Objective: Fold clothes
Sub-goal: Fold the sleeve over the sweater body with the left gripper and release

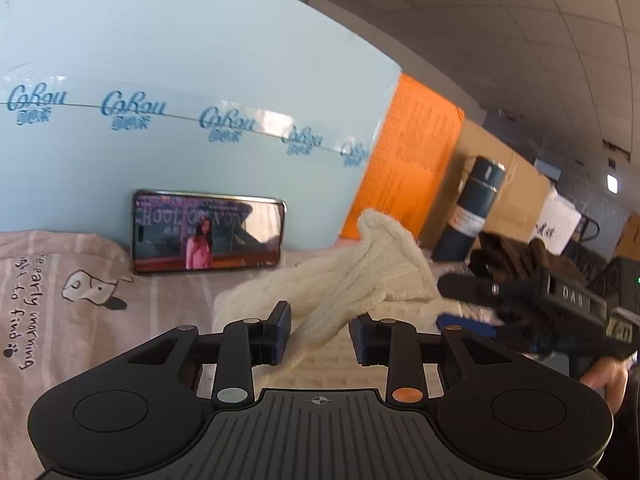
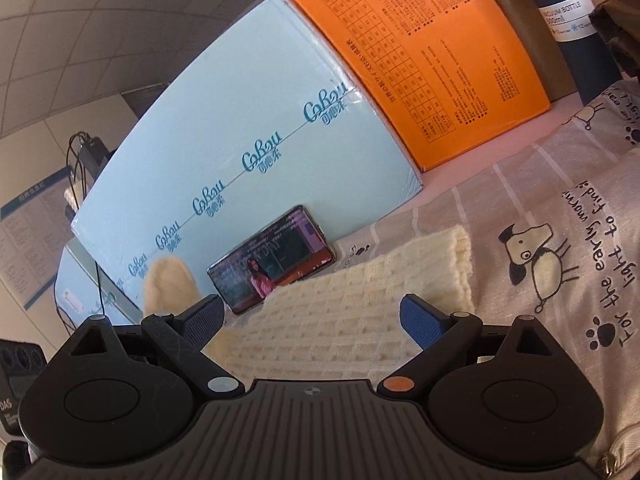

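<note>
While both claws gape w/ nothing held, left claw (image 1: 320, 334) should pinch the cream sweater (image 1: 340, 280) sleeve; right claw (image 2: 312, 322) grabs its edge.

Chunky cream knit sweater (image 2: 352, 320), matt

This looks like an office or storeroom fitted out as a makeshift work spot, not a home. A grid of ceiling tiles (image 1: 520, 40) fills the upper right of the left wrist view, as in commercial buildings. Cartons are stacked as a backdrop: a pale blue box (image 2: 248, 120) printed with a repeated brand name, an orange box (image 2: 432, 52) covered in printed tables, and brown cardboard (image 1: 508, 192) at the right. A notice board (image 2: 32, 240) hangs at the far left of the right wrist view, with cables (image 2: 80, 160) and equipment beside it. A cartoon-dog bedsheet (image 2: 560, 260) covers the work surface.
</note>
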### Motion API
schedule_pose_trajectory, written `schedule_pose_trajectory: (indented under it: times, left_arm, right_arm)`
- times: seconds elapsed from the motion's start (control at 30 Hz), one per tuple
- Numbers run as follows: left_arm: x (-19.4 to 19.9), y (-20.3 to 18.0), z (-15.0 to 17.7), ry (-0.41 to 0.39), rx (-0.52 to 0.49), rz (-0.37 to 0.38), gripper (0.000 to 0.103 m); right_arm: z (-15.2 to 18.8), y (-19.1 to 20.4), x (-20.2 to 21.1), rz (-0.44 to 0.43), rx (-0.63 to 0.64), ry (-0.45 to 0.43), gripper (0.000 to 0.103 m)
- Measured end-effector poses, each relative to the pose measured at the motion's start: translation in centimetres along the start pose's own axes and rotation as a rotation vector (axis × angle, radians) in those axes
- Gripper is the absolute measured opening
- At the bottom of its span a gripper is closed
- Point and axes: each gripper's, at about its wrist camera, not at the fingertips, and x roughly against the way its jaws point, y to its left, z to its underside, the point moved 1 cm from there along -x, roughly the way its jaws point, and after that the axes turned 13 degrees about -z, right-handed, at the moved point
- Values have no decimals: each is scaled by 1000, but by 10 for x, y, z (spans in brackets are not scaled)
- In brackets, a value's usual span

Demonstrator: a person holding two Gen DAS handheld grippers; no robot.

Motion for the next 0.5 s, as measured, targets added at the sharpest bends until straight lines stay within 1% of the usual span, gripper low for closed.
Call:
schedule_pose_trajectory:
  times: [0.03,0.07,0.13,0.17,0.23,0.27,0.4,0.43,0.47,0.5]
  left_arm:
    - [-3,-4,2,27,-28,1,44]
    - [-5,-8,5,39,-49,-6,65]
    - [0,-11,9,24,-81,-27,80]
    - [1,-10,7,11,-90,-58,84]
    - [3,-8,4,-16,-107,-119,92]
    - [4,-7,3,-29,-116,-150,93]
    - [8,-2,-2,-82,-150,-273,94]
    - [8,-1,-3,-85,-166,-311,94]
    - [3,2,-1,-71,-195,-363,94]
    - [-2,4,1,-53,-216,-394,94]
  right_arm:
    - [-1,-1,1,4,-2,-11,95]
    - [-2,-1,2,7,-4,-22,95]
    - [-3,-2,5,14,-8,-44,95]
    - [-4,-3,6,18,-10,-55,95]
    - [-4,-2,6,30,4,-59,95]
    - [-4,0,5,41,19,-54,95]
    - [-3,12,-6,109,115,-14,95]
    - [-3,17,-10,137,152,4,95]
    - [-3,21,-15,167,189,30,95]
    - [-3,24,-22,197,227,62,95]
